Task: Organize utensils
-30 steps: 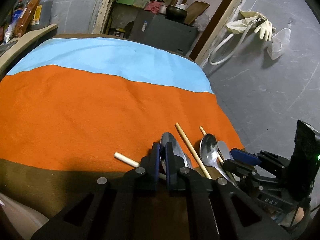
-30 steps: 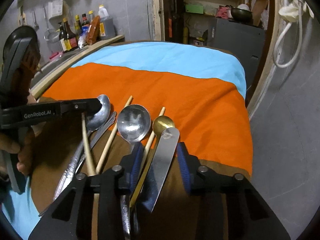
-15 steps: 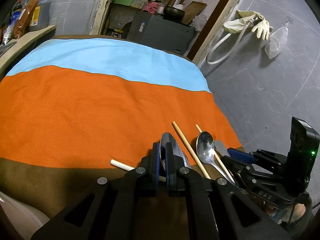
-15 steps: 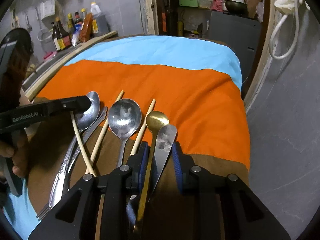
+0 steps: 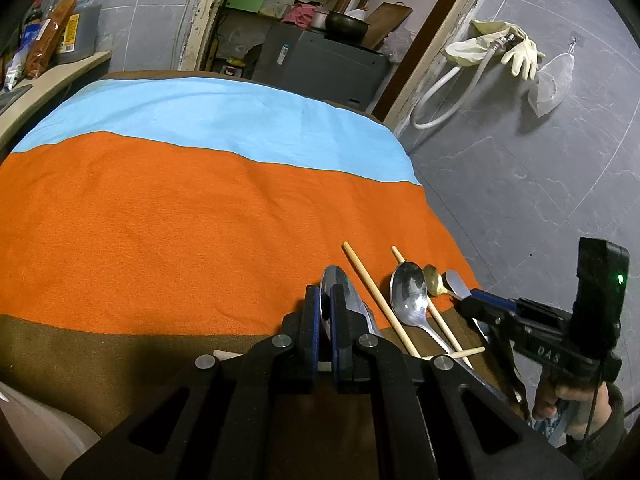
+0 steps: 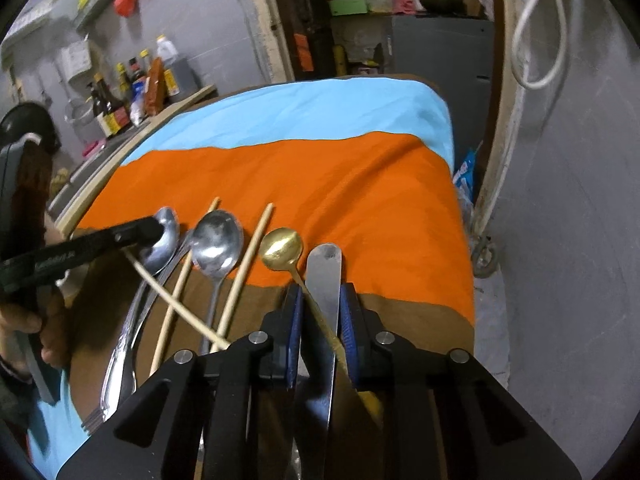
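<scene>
**Two grippers, one row of utensils on the striped cloth**

Item 1, right gripper (image 6: 320,320): jaws have just been closing, with the butter knife (image 6: 325,276) and the thin stem of the gold spoon (image 6: 281,249) both between the blue pads. The pads look to be against the knife blade's edges, though contact on each side cannot be confirmed. Knife tip and gold bowl lie on the orange band, handles running back under the gripper.

Item 2, left gripper (image 5: 326,320): jaws together, pinched on the edge of a steel spoon (image 5: 344,292) at the left end of the row.

Item 3, loose stock on the counter (covered by a cloth (image 6: 320,168) in blue, orange and brown bands): large steel spoon (image 6: 218,242), two chopsticks lying roughly parallel beside it, a third chopstick (image 6: 176,304) slanting across the handles, and a fork whose tines show at the lower left.

Step in hand, as judged: squaring up the right end of the row, with the knife the likely object of the grip.

Next move calls for: separating knife from gold spoon, since the stem shares the gap and may drag along; a slight shift sideways should set them parallel. The crossed chopstick still needs straightening.
</scene>
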`<move>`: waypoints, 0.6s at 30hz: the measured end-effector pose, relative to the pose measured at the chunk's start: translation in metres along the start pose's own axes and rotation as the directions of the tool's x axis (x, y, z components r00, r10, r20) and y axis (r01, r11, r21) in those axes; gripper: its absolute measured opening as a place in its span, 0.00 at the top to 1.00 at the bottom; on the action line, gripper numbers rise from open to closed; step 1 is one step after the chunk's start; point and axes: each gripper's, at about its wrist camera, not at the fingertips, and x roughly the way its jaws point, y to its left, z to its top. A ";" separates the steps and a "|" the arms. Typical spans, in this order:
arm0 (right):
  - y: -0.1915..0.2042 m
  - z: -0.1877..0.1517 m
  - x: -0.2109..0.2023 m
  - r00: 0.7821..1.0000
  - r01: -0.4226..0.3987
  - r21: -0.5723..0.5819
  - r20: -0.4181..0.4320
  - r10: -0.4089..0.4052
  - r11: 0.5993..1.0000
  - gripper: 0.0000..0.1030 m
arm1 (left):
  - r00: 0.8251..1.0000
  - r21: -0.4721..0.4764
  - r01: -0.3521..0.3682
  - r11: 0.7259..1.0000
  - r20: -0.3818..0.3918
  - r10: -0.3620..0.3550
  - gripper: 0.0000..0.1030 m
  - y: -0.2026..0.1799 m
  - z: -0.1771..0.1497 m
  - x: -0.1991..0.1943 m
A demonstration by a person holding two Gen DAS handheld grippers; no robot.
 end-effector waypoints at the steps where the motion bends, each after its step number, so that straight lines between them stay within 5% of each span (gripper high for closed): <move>1: -0.004 0.002 0.002 1.000 -0.008 0.019 -0.003 0.008 1.000 0.84 | 1.000 0.000 0.000 1.000 -0.001 0.000 0.98 0.000 0.000 0.000; 6: -0.008 0.008 0.009 1.000 -0.006 0.026 -0.022 0.007 1.000 0.83 | 1.000 -0.003 0.001 1.000 -0.003 -0.001 0.98 0.001 0.000 0.000; 11: 0.016 0.014 0.019 0.996 0.069 -0.164 -0.044 -0.077 0.984 0.70 | 1.000 -0.005 0.003 1.000 -0.005 -0.003 0.97 0.000 0.000 0.000; 18: 0.032 0.027 0.036 0.993 0.080 -0.321 -0.061 -0.105 0.944 0.70 | 1.000 -0.005 0.003 1.000 -0.006 -0.003 0.97 0.001 0.001 0.000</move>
